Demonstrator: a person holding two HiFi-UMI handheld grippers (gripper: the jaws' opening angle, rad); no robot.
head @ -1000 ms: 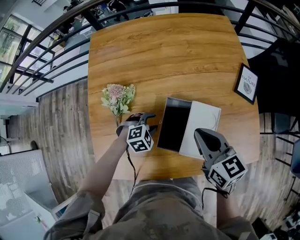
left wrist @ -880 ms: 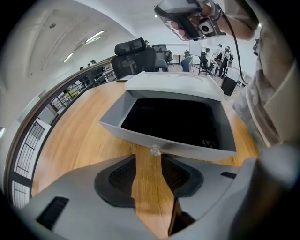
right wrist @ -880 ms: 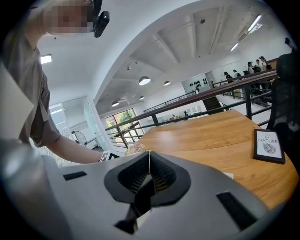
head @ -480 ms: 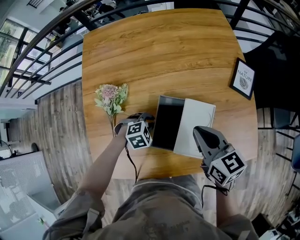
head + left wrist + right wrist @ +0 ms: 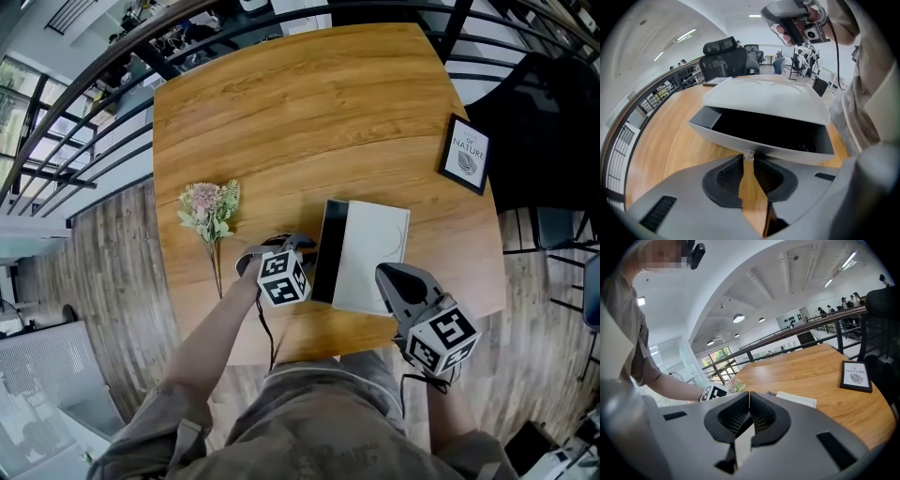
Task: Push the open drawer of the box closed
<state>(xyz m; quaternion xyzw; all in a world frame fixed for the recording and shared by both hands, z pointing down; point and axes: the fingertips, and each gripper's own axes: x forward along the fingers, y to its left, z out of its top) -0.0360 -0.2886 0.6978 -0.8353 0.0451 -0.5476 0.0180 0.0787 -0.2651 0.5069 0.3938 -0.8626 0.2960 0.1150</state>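
At the left gripper (image 5: 748, 161), two grey jaws with dark meshed pads are seen drawn nearly together, their tips pinched on a small clear knob (image 5: 748, 154). A thin wedge of table is shown in the gap behind the tips. The knob is fixed to the smooth grey front of the drawer (image 5: 787, 151), which lies directly ahead of the tips. The drawer is pulled partly out of the box (image 5: 764, 96), and its interior is dark. The box, a flat white case with rounded corners and a matt top, is set just beyond the drawer.

The right gripper (image 5: 382, 274) is held at the end of the box away from the left gripper, by the corner nearest the person. Its jaws are closed tip to tip, with nothing between them; whether the box is touched cannot be told.

Behind the left gripper and to its left, a small bouquet (image 5: 208, 211) of pale pink blooms and green leaves is laid flat. Everything is carried on a table (image 5: 309, 103) of warm, grained wood with rounded corners. Well ahead of the right gripper and to its right, a black-framed print (image 5: 465, 155) is stood near the table's edge.

Beyond the table, a dark metal railing (image 5: 84, 84) and a grey plank floor (image 5: 131, 281) are seen. Past the box, a black office chair (image 5: 724, 58) is placed under a white curved ceiling (image 5: 764, 296).
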